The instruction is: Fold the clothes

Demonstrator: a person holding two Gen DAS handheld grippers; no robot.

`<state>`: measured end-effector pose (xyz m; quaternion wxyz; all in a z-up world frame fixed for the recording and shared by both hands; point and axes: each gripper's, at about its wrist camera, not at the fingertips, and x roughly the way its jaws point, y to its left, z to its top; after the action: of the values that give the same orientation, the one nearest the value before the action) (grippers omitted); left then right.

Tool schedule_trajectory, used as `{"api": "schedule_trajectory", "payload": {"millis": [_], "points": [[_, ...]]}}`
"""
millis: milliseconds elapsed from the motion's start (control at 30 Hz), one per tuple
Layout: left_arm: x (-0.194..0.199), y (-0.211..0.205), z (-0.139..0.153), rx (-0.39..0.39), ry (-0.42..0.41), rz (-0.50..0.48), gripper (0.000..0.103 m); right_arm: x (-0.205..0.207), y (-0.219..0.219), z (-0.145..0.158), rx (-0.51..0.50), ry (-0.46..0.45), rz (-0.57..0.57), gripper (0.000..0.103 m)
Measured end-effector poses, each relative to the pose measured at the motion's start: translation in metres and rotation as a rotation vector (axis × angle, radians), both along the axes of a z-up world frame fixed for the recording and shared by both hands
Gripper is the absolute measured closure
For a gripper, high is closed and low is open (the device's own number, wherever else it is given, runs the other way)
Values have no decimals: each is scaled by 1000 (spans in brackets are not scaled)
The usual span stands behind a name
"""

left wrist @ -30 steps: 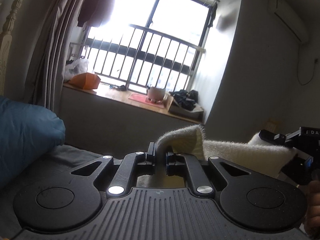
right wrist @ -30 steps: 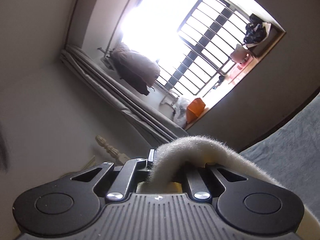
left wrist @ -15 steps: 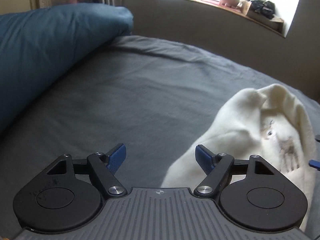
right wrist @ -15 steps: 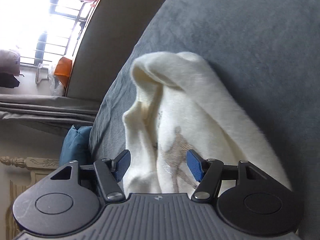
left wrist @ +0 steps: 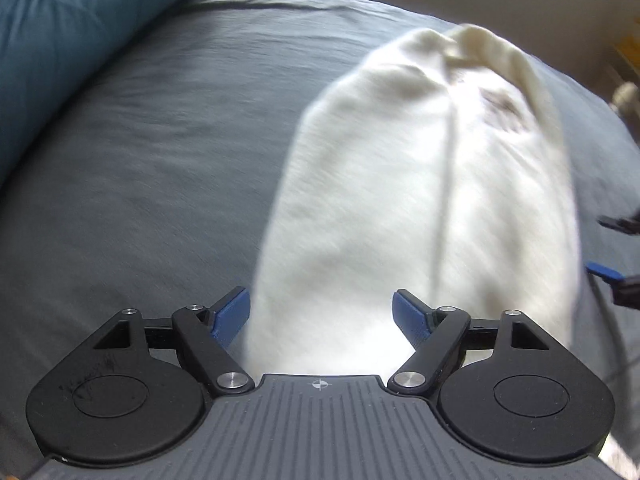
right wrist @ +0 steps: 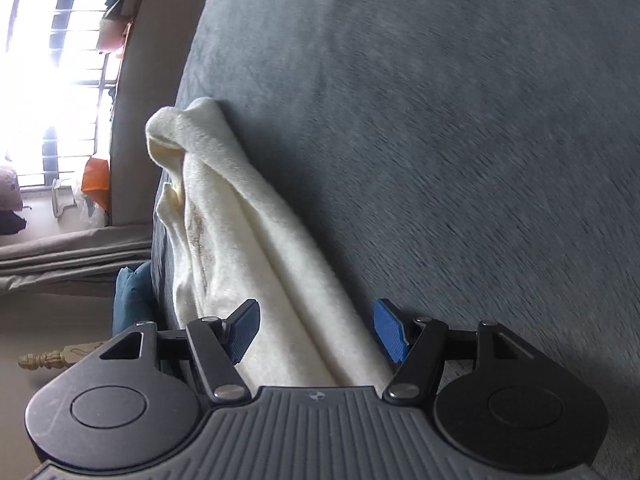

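A cream fleece garment (left wrist: 420,184) with a brown print lies bunched lengthwise on the grey bed sheet (left wrist: 152,152). My left gripper (left wrist: 322,314) is open, its blue pads on either side of the garment's near end, not clamping it. In the right wrist view the same garment (right wrist: 256,248) runs away from my right gripper (right wrist: 316,330), which is also open with its near end between the pads. The right gripper's blue fingertips (left wrist: 604,272) show at the right edge of the left wrist view.
A blue duvet (left wrist: 68,40) is piled along the bed's left side. A barred window (right wrist: 52,80) with an orange bag (right wrist: 96,180) on its sill, grey curtains and a carved bedpost (right wrist: 52,358) lie beyond the bed. Grey sheet (right wrist: 460,140) extends to the right of the garment.
One second ago both grippers held the garment up in the air, shut on it. They have since opened and let it down onto the bed; both views now look down along it.
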<state>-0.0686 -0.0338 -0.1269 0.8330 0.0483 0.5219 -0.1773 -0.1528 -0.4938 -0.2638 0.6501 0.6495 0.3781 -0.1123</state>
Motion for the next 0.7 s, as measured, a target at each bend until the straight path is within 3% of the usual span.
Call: {"api": "schedule_trajectory", "payload": {"millis": [67,200,267,300,333,367,400,467,567,700], "points": [[-18,-8,-2,9,3,-49,8,-17,9,-6,17,-1,-23,37],[-35,-29,-17,142,-27,-108,9,-41,32,-16,31,-10,-64,37],[-40,-36,-21,223,-59,-111,24,-48,43,-18,30,-18,-100,37],[-40,-37,-22,244,-63,-103,28,-51,48,-19,29,-22,-119,37],[-38,-37,-23,248,-62,-92,38,-54,53,-19,29,-26,-138,37],[-35,-34,-23,235,-59,-71,50,-57,58,-20,28,-30,-157,37],[-33,-30,-24,212,-57,-45,51,-58,63,-20,21,-33,-178,37],[-32,-20,-22,168,-77,13,72,-58,73,-21,0,-40,-211,37],[-30,-4,-17,103,-104,92,91,-56,84,-21,-53,-57,-213,37],[-16,31,-2,-46,-96,225,95,-49,91,-18,-143,-75,-157,37]]}}
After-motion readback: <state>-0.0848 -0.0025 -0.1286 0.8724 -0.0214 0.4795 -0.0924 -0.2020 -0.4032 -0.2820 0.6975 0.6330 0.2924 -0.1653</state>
